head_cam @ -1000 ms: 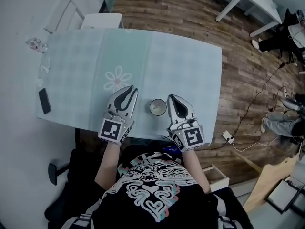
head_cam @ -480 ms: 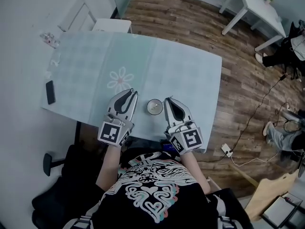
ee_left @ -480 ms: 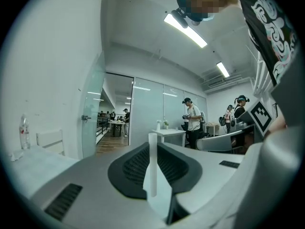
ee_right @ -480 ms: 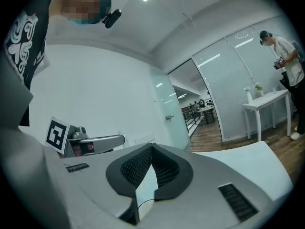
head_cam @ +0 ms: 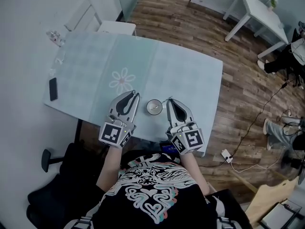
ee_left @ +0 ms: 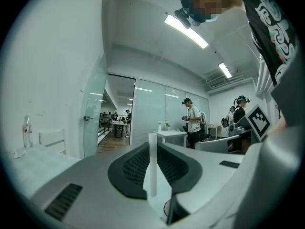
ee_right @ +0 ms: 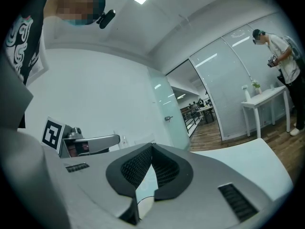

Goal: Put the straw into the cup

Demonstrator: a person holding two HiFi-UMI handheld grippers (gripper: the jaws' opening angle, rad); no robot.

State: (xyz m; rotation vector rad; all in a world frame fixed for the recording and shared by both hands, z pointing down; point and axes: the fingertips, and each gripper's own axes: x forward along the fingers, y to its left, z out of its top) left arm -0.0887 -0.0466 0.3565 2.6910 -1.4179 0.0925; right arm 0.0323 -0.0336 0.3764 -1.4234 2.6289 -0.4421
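The straw stands upright, pinched between the closed jaws of my left gripper, and it is not yet in the cup, so I judge the whole insertion is left to do. The cup sits between my grippers; the right gripper is closed on nothing. All of this is near the front edge of a pale checked table, with a phone at its left end, over a wood floor

I see the desk: cup at near edge, phone by left edge, clear bottle at far-left corner.
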